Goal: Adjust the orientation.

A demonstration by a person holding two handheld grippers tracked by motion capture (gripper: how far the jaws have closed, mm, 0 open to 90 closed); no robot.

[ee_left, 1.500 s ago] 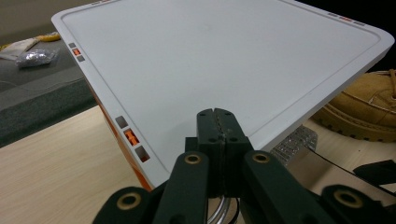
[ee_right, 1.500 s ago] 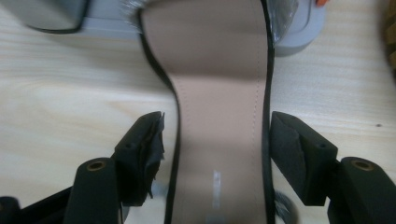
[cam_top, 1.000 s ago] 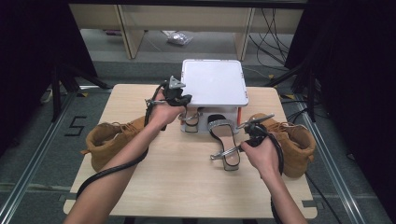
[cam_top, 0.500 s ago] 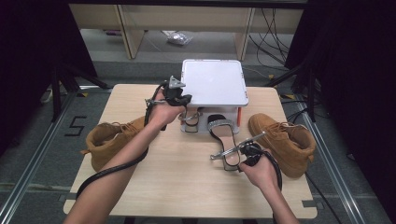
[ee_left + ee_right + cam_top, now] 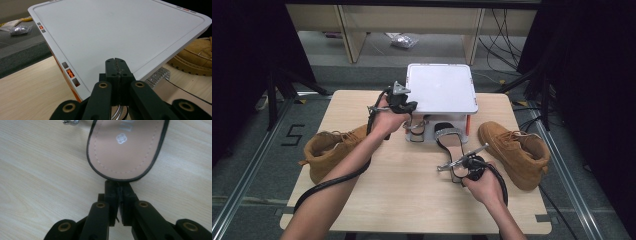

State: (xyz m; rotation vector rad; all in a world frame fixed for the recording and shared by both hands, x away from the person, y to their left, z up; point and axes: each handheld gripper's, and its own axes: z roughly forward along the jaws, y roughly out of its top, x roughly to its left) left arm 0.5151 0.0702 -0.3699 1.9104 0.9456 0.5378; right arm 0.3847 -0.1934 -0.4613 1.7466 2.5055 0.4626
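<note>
Boots are set at three and nine o'clock on the table, with the white box at twelve, so the middle is left free for the sandals. The black sandal at centre is pinched at its sole edge by the right gripper, whose jaws have just been closing, seemingly to drag it. The left gripper, clamped on the silver sandal under the box's near edge, is held ready to lift.
</note>
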